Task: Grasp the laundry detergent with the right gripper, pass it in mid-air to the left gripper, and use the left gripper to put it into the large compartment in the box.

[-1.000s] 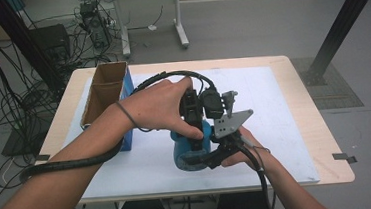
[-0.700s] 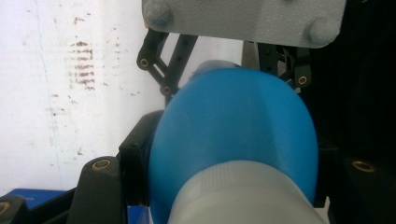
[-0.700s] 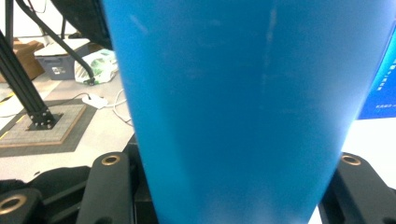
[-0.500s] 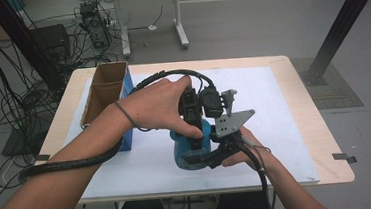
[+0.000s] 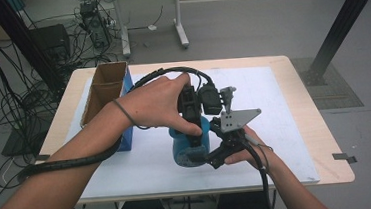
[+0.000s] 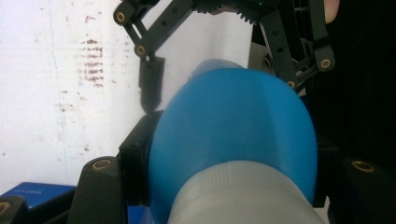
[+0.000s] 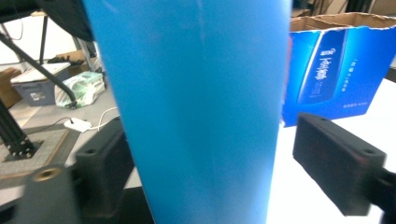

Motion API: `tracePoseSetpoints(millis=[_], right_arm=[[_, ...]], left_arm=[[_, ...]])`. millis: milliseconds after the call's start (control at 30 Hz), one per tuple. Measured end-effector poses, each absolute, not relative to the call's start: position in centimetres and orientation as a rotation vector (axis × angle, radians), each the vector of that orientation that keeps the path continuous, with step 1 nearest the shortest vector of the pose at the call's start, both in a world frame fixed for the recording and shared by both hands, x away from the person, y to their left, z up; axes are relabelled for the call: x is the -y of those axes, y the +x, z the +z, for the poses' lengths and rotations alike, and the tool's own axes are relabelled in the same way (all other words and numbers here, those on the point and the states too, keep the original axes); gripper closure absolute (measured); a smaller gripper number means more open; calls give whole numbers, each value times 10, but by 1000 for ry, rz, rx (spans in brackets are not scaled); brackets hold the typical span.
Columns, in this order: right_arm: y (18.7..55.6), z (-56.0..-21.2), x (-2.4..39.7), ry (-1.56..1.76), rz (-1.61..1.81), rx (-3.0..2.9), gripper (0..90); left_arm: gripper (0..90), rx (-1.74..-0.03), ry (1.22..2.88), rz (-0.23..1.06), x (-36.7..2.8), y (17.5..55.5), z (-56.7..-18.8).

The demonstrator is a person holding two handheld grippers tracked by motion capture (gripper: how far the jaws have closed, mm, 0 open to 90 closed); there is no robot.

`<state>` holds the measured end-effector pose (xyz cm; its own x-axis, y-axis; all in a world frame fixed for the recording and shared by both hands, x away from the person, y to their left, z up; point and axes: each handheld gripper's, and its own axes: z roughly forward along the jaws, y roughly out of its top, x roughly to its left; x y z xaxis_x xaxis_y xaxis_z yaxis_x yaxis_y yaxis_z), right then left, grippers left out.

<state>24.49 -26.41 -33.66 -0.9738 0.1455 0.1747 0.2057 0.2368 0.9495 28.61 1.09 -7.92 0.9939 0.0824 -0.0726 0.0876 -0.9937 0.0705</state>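
A blue bottle (image 5: 189, 147) stands upright on the white mat, its body wide in the left gripper view (image 6: 233, 121). My left gripper (image 5: 193, 130) comes down from above, shut on the bottle's shoulder just above its pale neck (image 6: 233, 196). My right gripper (image 5: 212, 157) reaches in level from the right at the lower body. Its jaws have just been opening. In the right gripper view the bottle (image 7: 196, 102) stands between them. The right pad (image 7: 336, 163) is clear of the bottle, with a gap showing. The right gripper's fingers (image 6: 152, 86) appear beyond the bottle.
An open blue-sided cardboard box (image 5: 105, 93) stands at the mat's left edge, and its printed side (image 7: 327, 65) is close behind the bottle. The white mat (image 5: 285, 121) covers most of the wooden table (image 5: 321, 139). Cables and a desk frame lie on the floor beyond.
Both hands keep their places around the bottle. The right gripper's jaws look slightly wider apart at the bottle's lower part than before.
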Motion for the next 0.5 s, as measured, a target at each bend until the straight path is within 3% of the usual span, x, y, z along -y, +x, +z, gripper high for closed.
tracePoseSetpoints(millis=[267,500], right_arm=[[244,-346,269,-327,-1929,2390,14],[244,-347,271,-302,-1943,2393,5]], left_arm=[[378,-148,3060,-114,-12,288,-78],[378,-150,3058,-112,-12,288,-78]])
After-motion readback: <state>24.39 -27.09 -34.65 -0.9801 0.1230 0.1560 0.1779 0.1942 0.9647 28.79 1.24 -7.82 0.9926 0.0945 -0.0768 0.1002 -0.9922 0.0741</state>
